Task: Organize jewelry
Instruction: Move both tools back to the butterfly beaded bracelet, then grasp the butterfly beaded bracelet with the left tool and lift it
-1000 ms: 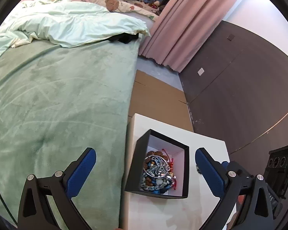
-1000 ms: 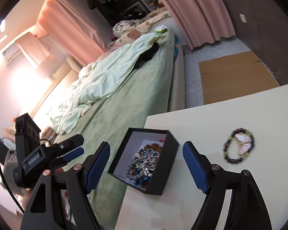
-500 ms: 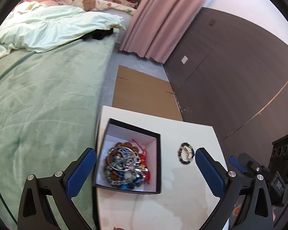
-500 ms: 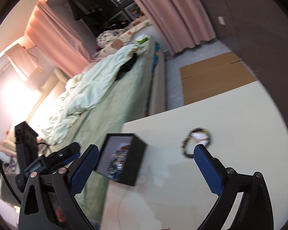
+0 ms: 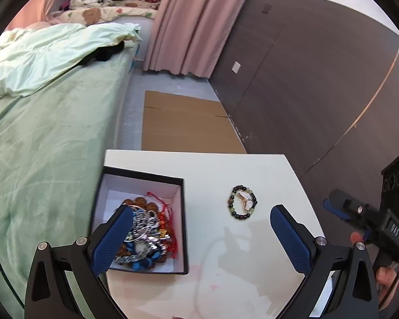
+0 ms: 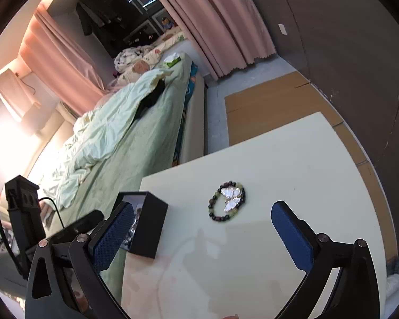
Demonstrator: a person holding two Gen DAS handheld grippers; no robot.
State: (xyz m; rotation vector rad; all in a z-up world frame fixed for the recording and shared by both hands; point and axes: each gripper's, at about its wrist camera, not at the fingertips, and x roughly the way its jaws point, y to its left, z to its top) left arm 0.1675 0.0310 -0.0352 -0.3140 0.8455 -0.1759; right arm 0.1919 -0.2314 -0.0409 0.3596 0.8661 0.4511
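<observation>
Beaded bracelet (image 6: 227, 202) with a pale butterfly charm lies flat and alone on the white desk (image 6: 292, 164), near the middle of the surface and well apart from the black jewelry box (image 5: 184, 212). The box sits at the desk edge nearest the bed (image 5: 45, 143) and already holds a heap of beads and chains.

Right gripper (image 6: 203, 235): jaws spread wide, holding nothing. In the right wrist view the bracelet lies directly ahead, between the lines of the two fingers and slightly toward the left one, not yet touched.

Left gripper (image 5: 200, 235): jaws also spread wide and empty. In the left wrist view its left finger overlaps the box, and the bracelet lies ahead and toward its right finger.

The bracelet is a closed ring with no marked long axis, so approach angle matters little. Judgement: the right gripper is better centred on it and is the likely one to descend, pinch one side of the ring, and carry it toward the box.
</observation>
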